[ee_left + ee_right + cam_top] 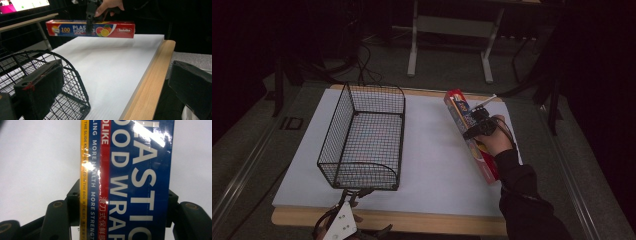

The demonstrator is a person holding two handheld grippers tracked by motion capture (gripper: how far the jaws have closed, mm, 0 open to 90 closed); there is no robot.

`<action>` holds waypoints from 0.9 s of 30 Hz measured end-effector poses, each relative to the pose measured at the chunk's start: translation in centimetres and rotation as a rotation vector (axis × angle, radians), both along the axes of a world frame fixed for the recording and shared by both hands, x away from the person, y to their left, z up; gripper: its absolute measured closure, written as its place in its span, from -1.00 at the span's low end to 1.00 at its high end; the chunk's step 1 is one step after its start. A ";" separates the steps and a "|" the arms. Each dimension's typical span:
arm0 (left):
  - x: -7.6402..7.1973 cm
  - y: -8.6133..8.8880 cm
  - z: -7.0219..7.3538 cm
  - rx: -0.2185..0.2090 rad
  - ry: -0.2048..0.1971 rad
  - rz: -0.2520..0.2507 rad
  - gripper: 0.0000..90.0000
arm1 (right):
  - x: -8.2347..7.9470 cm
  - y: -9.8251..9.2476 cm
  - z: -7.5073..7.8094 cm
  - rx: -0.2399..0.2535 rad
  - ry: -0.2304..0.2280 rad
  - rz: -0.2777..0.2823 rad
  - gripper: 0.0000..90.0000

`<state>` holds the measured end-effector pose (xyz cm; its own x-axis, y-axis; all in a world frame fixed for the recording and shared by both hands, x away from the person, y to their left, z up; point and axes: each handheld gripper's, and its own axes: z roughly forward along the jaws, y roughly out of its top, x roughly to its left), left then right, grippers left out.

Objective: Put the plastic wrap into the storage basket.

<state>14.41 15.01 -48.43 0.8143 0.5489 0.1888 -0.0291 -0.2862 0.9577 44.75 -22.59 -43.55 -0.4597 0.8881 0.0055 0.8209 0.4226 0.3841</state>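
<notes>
- Right gripper (pixel 478 125) is clamped across a long box of plastic food wrap (pixel 469 134), one black jaw on each long side, holding it off the white board (pixel 432 150) near that board's right edge.
- Left gripper (pixel 343 220) sits at the table's near wooden edge (pixel 412 222), jaws spread wide with nothing between them, just short of the wire basket (pixel 364 137).
- Between basket and box lies a broad bare stretch of white board.
</notes>
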 end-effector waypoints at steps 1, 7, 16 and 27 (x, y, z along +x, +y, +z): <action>0.0 0.0 0.0 -0.003 0.001 0.000 -0.98 | 0.0 0.2 0.3 0.001 -0.006 0.003 -0.11; 0.0 0.0 0.0 -0.003 0.001 -0.001 -0.98 | -0.5 1.3 2.4 0.029 -0.039 0.027 -0.11; 0.0 0.0 0.0 -0.005 0.001 -0.001 -0.98 | -0.9 3.4 4.7 0.037 -0.113 0.064 -0.11; 0.1 -0.1 0.0 -0.011 0.002 -0.012 -0.98 | -1.4 6.5 7.3 0.085 -0.199 0.066 -0.11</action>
